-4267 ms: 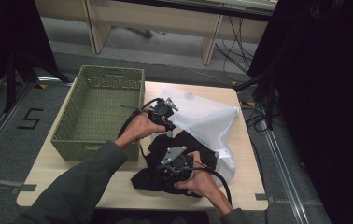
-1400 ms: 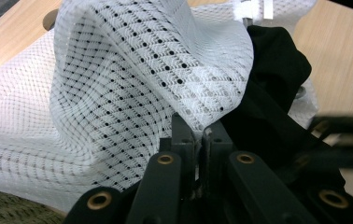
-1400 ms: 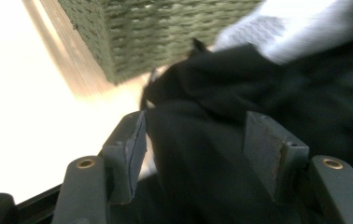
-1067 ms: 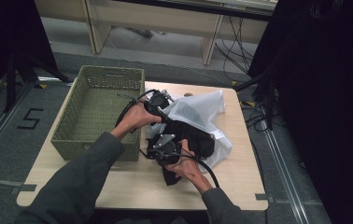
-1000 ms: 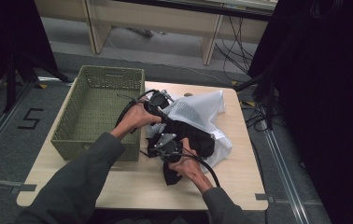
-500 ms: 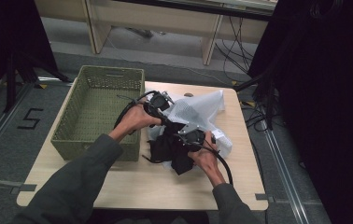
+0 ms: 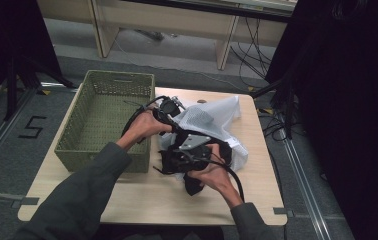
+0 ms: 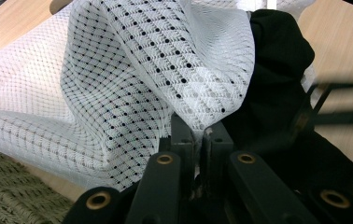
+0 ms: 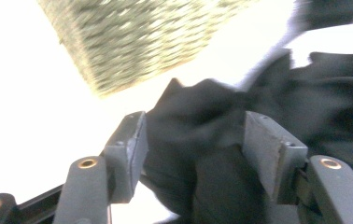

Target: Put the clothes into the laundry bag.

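We are seeing the left gripper (image 8: 197, 140) pinching the edge of the white mesh bag (image 8: 132, 79), jaws clenched on its fabric, just beside the green basket (image 7: 104, 117). The right gripper (image 9: 191, 149) is standing with jaws spread around a fold of the black garment (image 9: 202, 126), lying half against the bag on the table (image 7: 127, 195). We are judging the risks: mesh slipping free, or the garment snagging at the bag's mouth and bunching outside.
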A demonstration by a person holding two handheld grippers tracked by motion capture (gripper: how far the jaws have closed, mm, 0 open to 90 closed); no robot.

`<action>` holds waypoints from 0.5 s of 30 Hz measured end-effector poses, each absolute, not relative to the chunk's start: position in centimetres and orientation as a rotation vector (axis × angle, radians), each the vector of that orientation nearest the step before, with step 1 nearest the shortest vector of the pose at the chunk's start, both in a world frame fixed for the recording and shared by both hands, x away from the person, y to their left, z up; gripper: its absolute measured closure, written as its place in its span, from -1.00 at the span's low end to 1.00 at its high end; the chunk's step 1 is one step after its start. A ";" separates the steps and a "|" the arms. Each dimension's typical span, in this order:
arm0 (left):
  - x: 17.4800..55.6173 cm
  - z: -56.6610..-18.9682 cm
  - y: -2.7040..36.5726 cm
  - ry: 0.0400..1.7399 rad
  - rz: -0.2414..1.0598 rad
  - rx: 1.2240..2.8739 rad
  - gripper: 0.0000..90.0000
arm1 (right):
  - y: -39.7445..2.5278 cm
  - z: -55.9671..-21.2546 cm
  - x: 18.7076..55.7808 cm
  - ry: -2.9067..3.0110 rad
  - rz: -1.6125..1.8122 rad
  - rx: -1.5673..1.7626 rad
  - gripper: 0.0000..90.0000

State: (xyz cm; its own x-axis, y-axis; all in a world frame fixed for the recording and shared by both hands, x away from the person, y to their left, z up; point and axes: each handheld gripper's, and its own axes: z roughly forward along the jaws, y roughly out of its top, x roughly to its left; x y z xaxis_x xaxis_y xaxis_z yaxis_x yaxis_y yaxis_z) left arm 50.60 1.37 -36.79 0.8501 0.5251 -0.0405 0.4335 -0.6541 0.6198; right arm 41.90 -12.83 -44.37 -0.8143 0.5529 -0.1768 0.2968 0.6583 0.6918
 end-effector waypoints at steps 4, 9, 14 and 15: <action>50.7 -36.8 1.5 0.690 0.184 2.387 0.89 | -10.0 -47.1 42.6 2.575 0.863 0.715 -0.22; 50.8 -36.9 1.6 0.689 0.183 2.388 0.89 | -9.2 -50.2 44.0 2.624 0.810 0.626 0.42; 50.7 -36.8 1.6 0.684 0.184 2.393 0.89 | -10.0 -49.5 43.6 2.577 0.758 0.589 0.91; 50.7 -36.8 1.6 0.686 0.182 2.392 0.89 | -10.4 -48.7 43.6 2.603 0.756 0.572 0.92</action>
